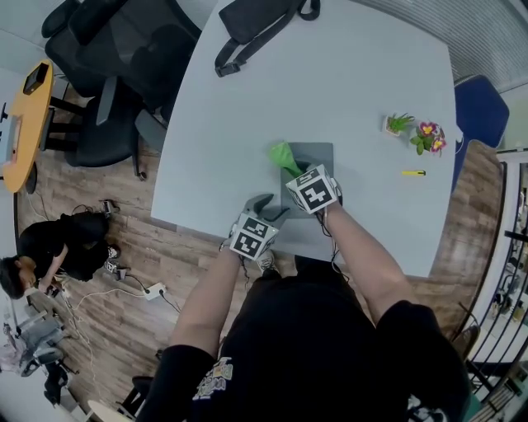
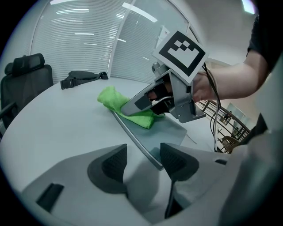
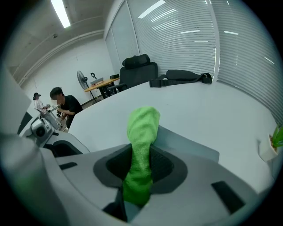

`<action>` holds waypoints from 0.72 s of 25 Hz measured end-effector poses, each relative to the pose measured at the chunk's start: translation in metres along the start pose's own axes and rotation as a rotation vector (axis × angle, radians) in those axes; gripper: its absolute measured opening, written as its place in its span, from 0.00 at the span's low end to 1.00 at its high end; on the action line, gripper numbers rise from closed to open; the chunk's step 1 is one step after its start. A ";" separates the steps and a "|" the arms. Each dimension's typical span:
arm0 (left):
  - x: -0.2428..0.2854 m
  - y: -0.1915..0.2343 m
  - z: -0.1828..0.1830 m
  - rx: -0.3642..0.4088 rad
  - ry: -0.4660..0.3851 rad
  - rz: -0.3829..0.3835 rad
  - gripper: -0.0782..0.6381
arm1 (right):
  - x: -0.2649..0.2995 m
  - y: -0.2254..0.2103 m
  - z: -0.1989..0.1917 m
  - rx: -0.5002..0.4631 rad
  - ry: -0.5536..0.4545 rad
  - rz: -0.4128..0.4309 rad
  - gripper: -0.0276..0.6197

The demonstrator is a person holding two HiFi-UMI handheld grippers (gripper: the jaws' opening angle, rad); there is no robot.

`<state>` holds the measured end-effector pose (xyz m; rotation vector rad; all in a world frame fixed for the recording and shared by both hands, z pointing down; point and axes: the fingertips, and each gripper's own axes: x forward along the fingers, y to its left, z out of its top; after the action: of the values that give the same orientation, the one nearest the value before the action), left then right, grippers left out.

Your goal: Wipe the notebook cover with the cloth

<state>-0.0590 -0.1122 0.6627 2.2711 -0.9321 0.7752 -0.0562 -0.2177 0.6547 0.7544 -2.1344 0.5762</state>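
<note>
The right gripper (image 3: 140, 170) clamps the cloth (image 1: 282, 154) on the notebook (image 1: 320, 157) near the table's (image 1: 330, 82) front edge. The left gripper (image 2: 143, 160) gapes at the notebook's corner.

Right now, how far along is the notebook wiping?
Done: the right gripper grips the cloth. In hand: the cloth lies on the notebook, left gripper open at its near corner. Left: wiping across the cover; how much is wiped cannot be told.

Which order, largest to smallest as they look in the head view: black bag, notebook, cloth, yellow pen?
1. black bag, though the top edge cuts it off.
2. notebook, partly covered by the right gripper.
3. cloth, bunched in that gripper's jaws.
4. yellow pen, clearly the smallest.
</note>
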 end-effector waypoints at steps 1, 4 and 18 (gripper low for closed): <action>0.000 0.000 0.000 0.000 0.000 0.000 0.44 | -0.001 -0.003 -0.001 0.008 0.000 -0.008 0.21; -0.001 0.001 0.000 0.001 -0.002 0.000 0.44 | -0.006 -0.014 -0.005 0.038 -0.005 -0.033 0.21; -0.001 0.002 -0.002 -0.003 0.000 -0.001 0.44 | -0.040 -0.068 -0.035 0.198 -0.038 -0.141 0.21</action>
<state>-0.0614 -0.1116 0.6635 2.2689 -0.9315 0.7734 0.0286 -0.2329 0.6537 1.0236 -2.0579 0.7083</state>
